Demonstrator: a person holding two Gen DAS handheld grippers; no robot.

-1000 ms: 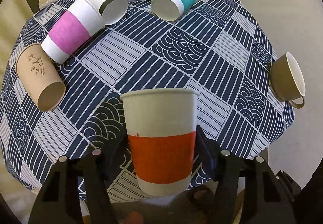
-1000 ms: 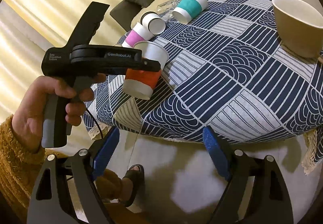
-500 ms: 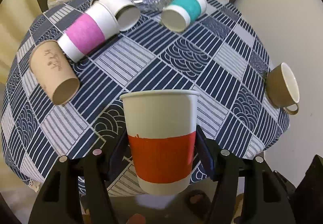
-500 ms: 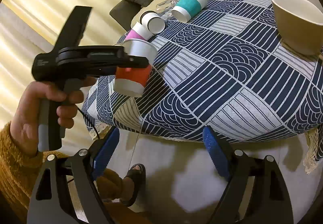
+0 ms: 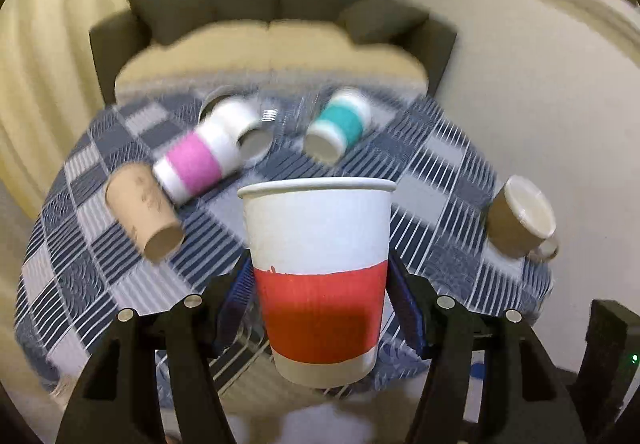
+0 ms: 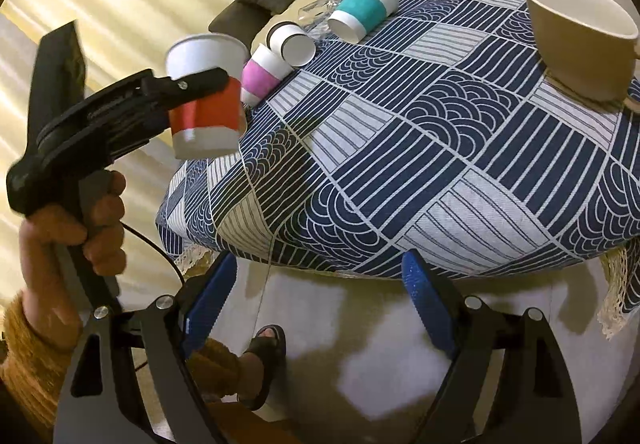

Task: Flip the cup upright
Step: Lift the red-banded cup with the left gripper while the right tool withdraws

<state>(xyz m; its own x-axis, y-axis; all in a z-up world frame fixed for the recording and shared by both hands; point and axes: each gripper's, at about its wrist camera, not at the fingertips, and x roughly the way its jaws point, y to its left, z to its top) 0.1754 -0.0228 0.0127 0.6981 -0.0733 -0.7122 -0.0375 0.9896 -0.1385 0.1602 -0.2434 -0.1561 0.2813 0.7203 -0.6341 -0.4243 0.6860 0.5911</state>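
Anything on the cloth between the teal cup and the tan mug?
Nothing: in the right wrist view, only bare patterned tablecloth lies between the teal cup and the tan mug.

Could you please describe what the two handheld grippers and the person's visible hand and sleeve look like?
Both grippers are matte black with silver pivot bolts and ridged blue pads. The left gripper, seen from the right gripper, has a pistol handle, faint white lettering and a thin black cable. The hand is bare, with a fuzzy mustard-orange sleeve.
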